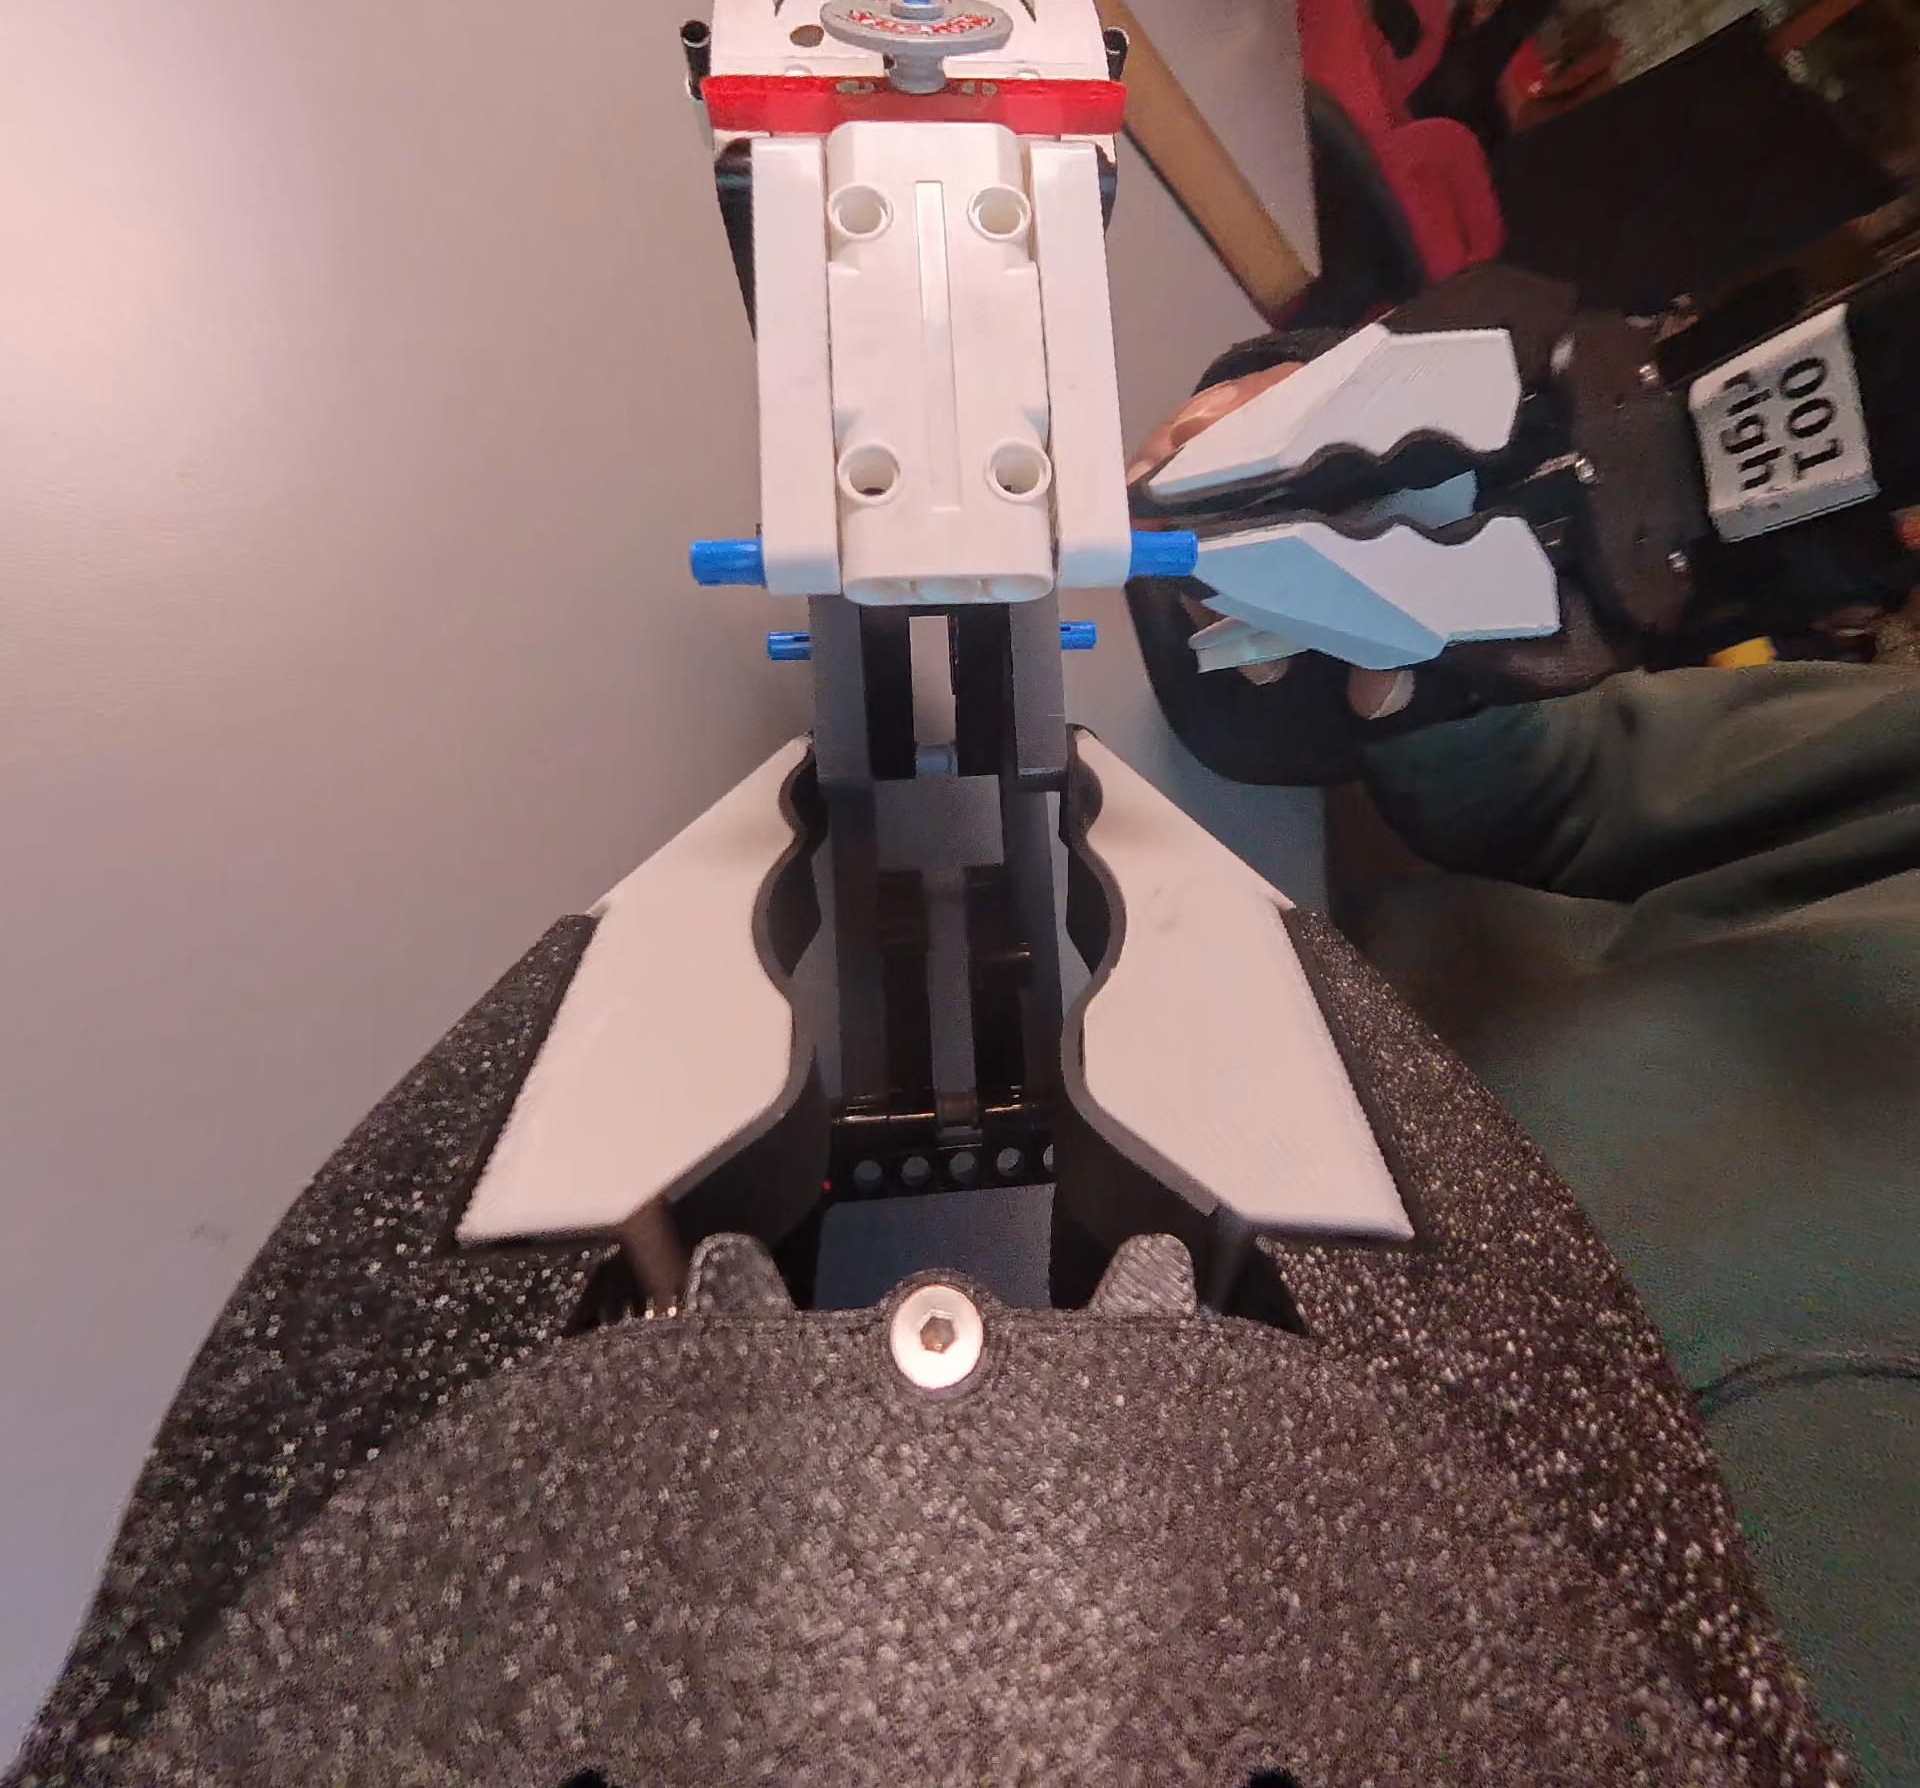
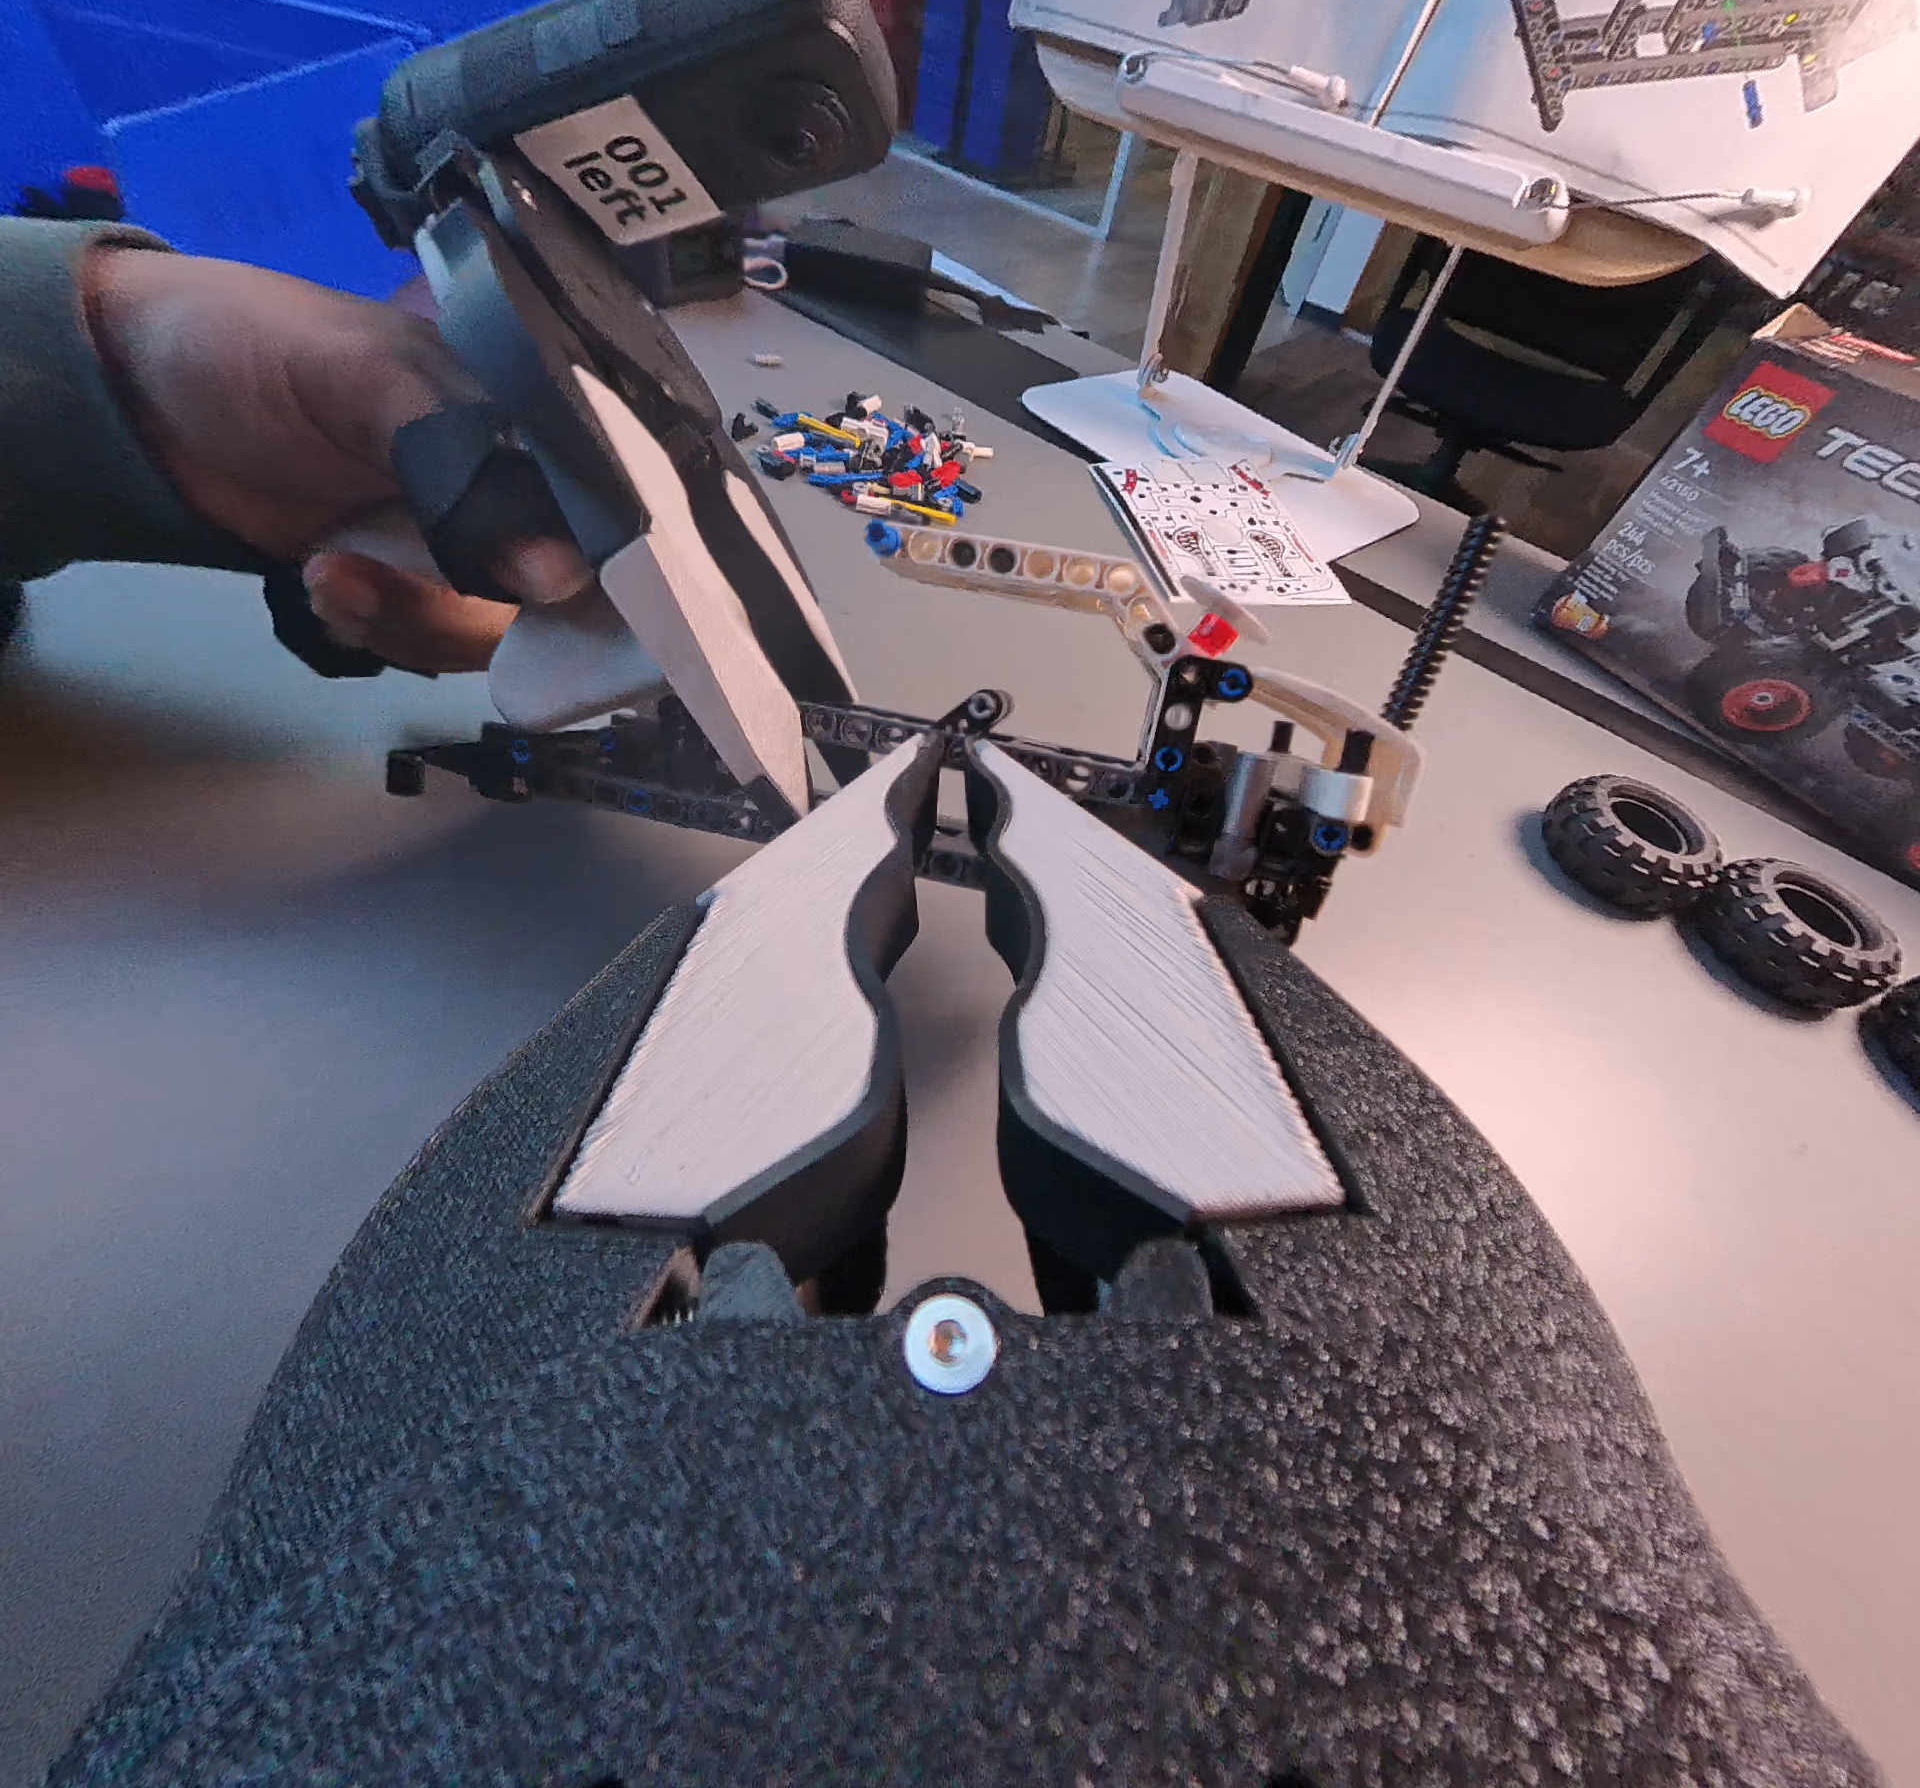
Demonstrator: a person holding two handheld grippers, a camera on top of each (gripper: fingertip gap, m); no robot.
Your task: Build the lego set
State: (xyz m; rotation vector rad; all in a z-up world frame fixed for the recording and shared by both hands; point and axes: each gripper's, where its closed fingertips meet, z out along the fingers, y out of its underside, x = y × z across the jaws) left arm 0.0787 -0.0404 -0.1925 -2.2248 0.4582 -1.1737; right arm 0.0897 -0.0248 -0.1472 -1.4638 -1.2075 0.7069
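Observation:
My left gripper (image 1: 940,751) is shut on the dark chassis (image 1: 935,907) of the lego truck model and holds it pointing away from the camera. The white body section (image 1: 935,388) with a red plate (image 1: 914,105) and blue pins sits at the far end. My right gripper (image 1: 1169,517) comes in from the right, its fingers nearly together, its lower tip touching a blue pin (image 1: 1162,551). In the right wrist view the right gripper (image 2: 948,751) is at the chassis (image 2: 1039,772), beside the left gripper (image 2: 769,762). I see nothing held between its fingers.
On the grey table (image 2: 1455,1167) lie a pile of small parts (image 2: 873,460), a sticker sheet (image 2: 1216,533), black tyres (image 2: 1631,839) and the lego box (image 2: 1766,575). An instruction booklet (image 2: 1662,24) rests on a white stand (image 2: 1340,149). Blue bins (image 2: 208,76) stand behind. My hands' fingertips stand some 5 centimetres from each other.

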